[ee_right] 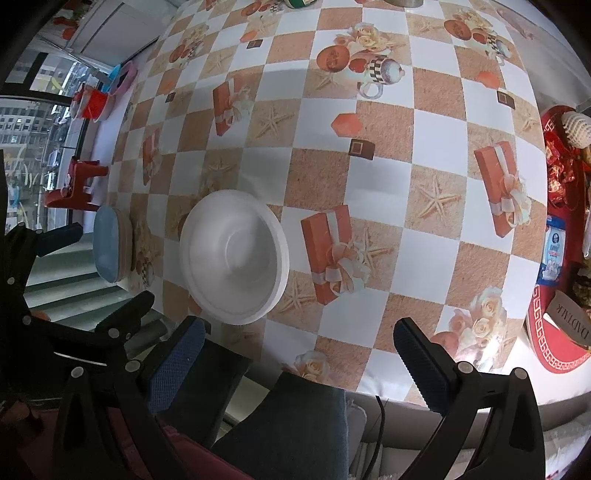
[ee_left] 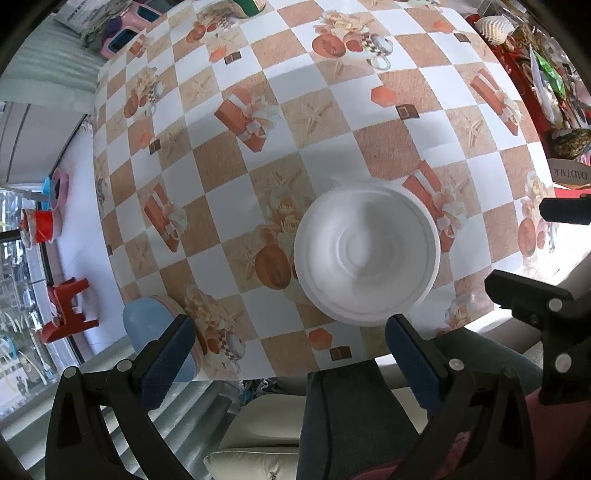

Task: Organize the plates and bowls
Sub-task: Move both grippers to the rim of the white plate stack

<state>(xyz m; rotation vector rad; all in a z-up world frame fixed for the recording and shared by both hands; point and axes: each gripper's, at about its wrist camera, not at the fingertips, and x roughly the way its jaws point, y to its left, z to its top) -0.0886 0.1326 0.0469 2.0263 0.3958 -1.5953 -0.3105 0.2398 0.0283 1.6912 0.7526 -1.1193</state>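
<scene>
A white bowl [ee_left: 367, 254] stands upright on the checked tablecloth near the table's front edge; in the right wrist view it [ee_right: 234, 254] lies left of centre. A stack of plates, blue over pink [ee_left: 162, 339], sits at the table's front left corner, and also shows in the right wrist view [ee_right: 110, 243]. My left gripper [ee_left: 291, 360] is open and empty, above the front edge just short of the bowl. My right gripper [ee_right: 299, 363] is open and empty, off the front edge to the right of the bowl.
A red tray [ee_right: 554, 332] with snacks and packets fills the table's right side. A green container [ee_left: 249, 5] stands at the far edge. Red stools [ee_left: 66, 314] and tubs stand on the floor to the left. My legs are below the table edge.
</scene>
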